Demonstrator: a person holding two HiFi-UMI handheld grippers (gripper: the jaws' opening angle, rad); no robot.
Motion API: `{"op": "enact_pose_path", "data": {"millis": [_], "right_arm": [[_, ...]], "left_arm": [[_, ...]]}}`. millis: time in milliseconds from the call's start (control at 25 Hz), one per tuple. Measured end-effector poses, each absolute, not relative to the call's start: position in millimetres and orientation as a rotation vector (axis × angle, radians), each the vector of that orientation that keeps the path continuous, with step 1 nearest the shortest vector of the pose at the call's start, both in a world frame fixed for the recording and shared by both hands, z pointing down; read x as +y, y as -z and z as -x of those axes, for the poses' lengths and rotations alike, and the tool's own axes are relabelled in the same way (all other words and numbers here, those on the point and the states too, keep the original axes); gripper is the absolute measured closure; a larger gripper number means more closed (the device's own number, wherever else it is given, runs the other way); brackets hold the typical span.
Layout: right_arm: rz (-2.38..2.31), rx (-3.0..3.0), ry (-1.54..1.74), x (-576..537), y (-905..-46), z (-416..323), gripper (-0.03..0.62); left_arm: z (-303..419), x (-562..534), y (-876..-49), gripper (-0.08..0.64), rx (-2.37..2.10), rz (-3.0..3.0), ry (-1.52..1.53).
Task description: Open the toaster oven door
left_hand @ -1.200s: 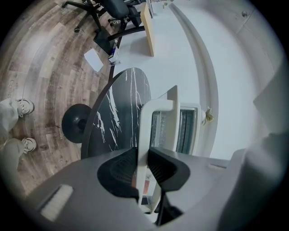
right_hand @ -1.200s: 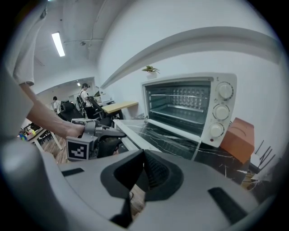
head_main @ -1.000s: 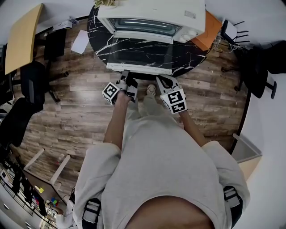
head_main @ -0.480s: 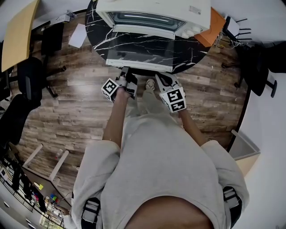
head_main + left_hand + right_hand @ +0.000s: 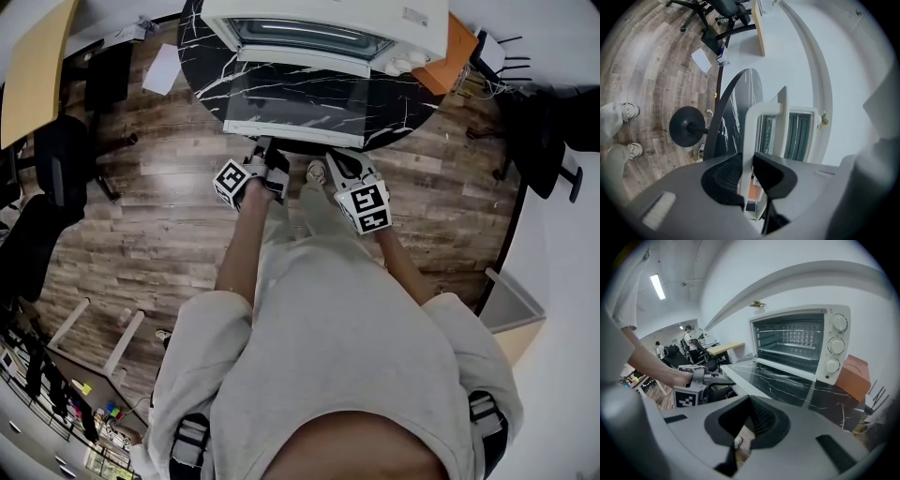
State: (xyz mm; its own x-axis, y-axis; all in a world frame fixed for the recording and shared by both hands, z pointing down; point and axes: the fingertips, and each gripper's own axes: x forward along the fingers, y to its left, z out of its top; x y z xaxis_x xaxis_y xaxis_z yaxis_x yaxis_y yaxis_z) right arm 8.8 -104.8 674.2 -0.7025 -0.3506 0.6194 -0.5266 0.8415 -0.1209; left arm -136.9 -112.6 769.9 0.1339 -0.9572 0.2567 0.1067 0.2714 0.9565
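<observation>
The left tongs point(image 5: 747, 161) are clenched on the white door handle point(image 5: 751, 133), one dark pad on each side of the bar. The right tongs point(image 5: 749, 401) are clenched with nothing between them, and a strip of floor and a shoe show through the gap behind their tips. In the head view they hang just beside the left pair, off the near edge of the bench and touching nothing.

The handle runs along the front edge of the glass door point(image 5: 291, 103). The door is open and lies roughly level, reaching out from the mouth of the white toaster oven point(image 5: 801, 343) toward the person. The veined stone of the bench shows through the pane. The oven cavity is open to view, with wire racks across it. Three round knobs point(image 5: 839, 323) are stacked down the panel to the right of the cavity.

The oven stands on a round black marble bench point(image 5: 202, 56). An orange-brown box point(image 5: 853, 376) sits just beside the oven on the knob side. Below is a wood-plank floor point(image 5: 141, 206), with a sheet of paper point(image 5: 161, 70) lying on it near the bench.
</observation>
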Motion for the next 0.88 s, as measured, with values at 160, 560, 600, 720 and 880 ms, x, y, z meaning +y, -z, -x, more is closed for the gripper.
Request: {"op": "enact_pose_path", "data": {"millis": [160, 560, 600, 720, 880], "right_arm": [[-0.638, -2.417, -0.390, -103.8, -674.4, -7.4, 0.578], [-0.641, -2.413, -0.389, -99.6, -675.2, -8.3, 0.578], [-0.642, -2.415, -0.388, -99.4, -675.2, -7.6, 0.578], [-0.636, -2.413, -0.384, -97.4, -675.1, -7.0, 0.578], [-0.627, -2.411, -0.383, -95.7, -676.0, -4.3, 0.578]], "left_arm": [[135.6, -112.3, -773.2, 0.482, -1.148, -0.973, 0.972], [134.0, -113.3, -771.1, 0.482, -1.138, -1.001, 0.963], [133.8, -112.0, -771.2, 0.480, -1.133, -1.003, 0.967], [132.7, -104.6, -772.3, 0.479, -1.122, -1.001, 0.969], [133.7, -95.9, -775.5, 0.480, -1.126, -0.996, 0.968]]}}
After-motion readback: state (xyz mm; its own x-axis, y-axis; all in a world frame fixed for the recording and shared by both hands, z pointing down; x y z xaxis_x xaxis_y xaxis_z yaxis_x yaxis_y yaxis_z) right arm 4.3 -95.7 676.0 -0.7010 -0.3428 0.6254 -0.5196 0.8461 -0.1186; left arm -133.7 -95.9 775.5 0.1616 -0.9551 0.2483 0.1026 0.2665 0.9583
